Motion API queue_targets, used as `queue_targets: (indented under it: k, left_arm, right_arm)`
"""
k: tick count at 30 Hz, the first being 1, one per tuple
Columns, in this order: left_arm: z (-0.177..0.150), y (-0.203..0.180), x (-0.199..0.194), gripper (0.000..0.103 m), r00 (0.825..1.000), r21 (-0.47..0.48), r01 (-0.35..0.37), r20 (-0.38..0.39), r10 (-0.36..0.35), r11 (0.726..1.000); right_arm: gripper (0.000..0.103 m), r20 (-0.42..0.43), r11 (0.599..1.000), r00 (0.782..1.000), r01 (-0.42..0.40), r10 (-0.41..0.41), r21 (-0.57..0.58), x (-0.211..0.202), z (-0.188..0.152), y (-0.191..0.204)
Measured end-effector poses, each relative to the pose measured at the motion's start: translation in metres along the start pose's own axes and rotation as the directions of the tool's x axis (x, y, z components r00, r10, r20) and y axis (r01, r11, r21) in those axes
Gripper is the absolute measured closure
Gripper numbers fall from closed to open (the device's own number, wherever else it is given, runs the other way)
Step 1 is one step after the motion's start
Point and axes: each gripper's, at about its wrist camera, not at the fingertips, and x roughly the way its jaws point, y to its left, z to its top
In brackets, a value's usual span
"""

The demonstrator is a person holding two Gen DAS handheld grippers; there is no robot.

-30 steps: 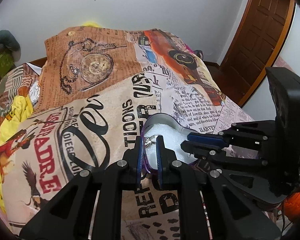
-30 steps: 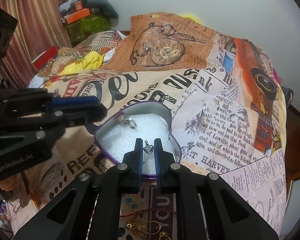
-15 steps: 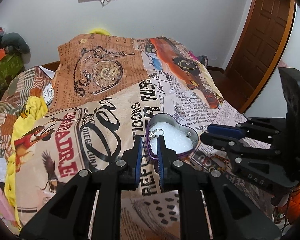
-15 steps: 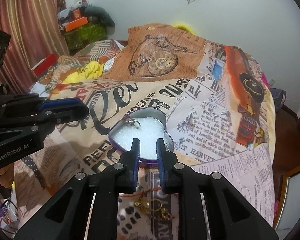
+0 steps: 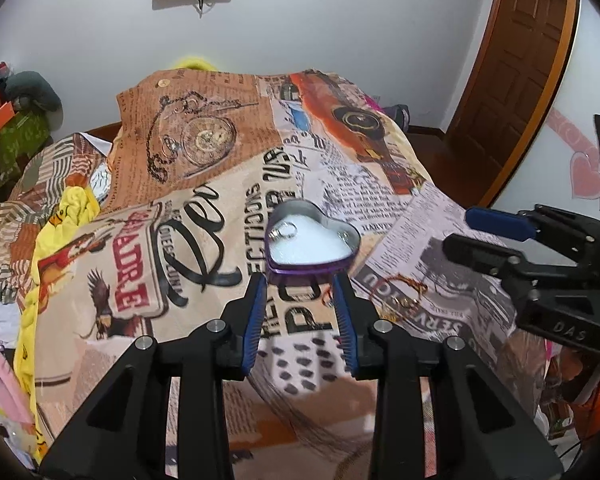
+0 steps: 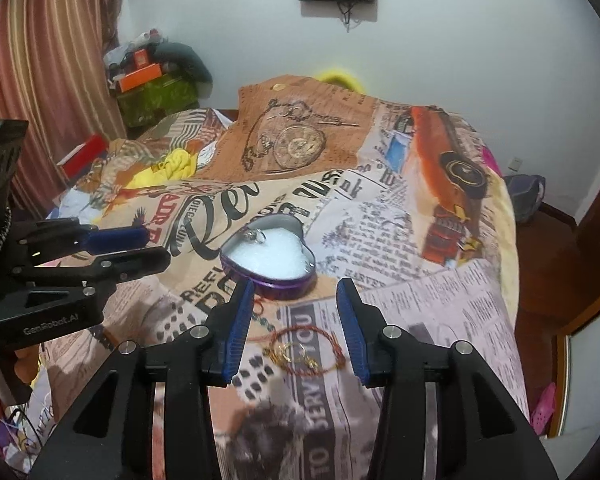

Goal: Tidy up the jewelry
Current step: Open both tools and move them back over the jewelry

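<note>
Where both pinched earrings before, left gripper [image 5: 300, 280] and right gripper [image 6: 296, 286] fingers opening, empty, heart tin [image 5: 312, 258] farther off.

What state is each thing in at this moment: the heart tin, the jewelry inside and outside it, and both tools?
Heart tin: lidless, flat on the bedspread, white foam showing.
Ring: lying on the foam near the tin's far left edge.
Small silver piece: at the tin's right rim; type unclear.
Red cord bracelet: loose on the bedspread, outside the tin.
Gold pieces: loose beside the bracelet.
Left tool: opening, empty.
Right tool: opening, empty.
</note>
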Motion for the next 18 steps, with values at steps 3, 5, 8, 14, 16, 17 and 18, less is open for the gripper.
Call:
queue_targets:
  k: [3, 5, 8, 14, 16, 17, 18]
  left_arm:
    - [-0.008, -0.006, 0.004, 0.07, 1.0, -0.002, 0.008, -0.029, -0.008, 1.0]
    - [-0.015, -0.01, 0.008, 0.07, 0.999, -0.002, 0.013, -0.051, -0.013, 1.0]
    - [-0.025, -0.016, 0.017, 0.07, 0.995, -0.005, 0.027, -0.094, -0.027, 1.0]
    - [-0.047, -0.03, 0.038, 0.07, 0.98, -0.003, 0.061, -0.187, -0.061, 0.998]
    - [-0.053, -0.036, 0.045, 0.07, 0.975, 0.006, 0.07, -0.213, -0.067, 0.998]
    - [-0.055, -0.038, 0.047, 0.07, 0.973, 0.01, 0.071, -0.22, -0.067, 0.997]
    - [-0.056, -0.04, 0.049, 0.07, 0.973, 0.013, 0.071, -0.223, -0.066, 0.997]
  right_arm:
    - [0.064, 0.005, 1.0, 1.0, 0.015, -0.015, 0.009, -0.008, -0.009, -0.004]
    - [0.064, 0.003, 1.0, 1.0, 0.024, -0.024, 0.017, -0.012, -0.015, -0.008]
    - [0.064, -0.014, 0.999, 0.999, 0.037, -0.037, 0.032, -0.012, -0.026, -0.015]
    - [0.064, -0.056, 0.997, 0.997, 0.054, -0.051, 0.061, -0.009, -0.047, -0.027]
    - [0.064, -0.071, 0.996, 0.996, 0.058, -0.053, 0.067, -0.009, -0.054, -0.029]
    - [0.064, -0.079, 0.996, 0.995, 0.058, -0.053, 0.07, -0.007, -0.058, -0.03]
    - [0.064, -0.085, 0.996, 0.995, 0.059, -0.052, 0.071, -0.007, -0.06, -0.031]
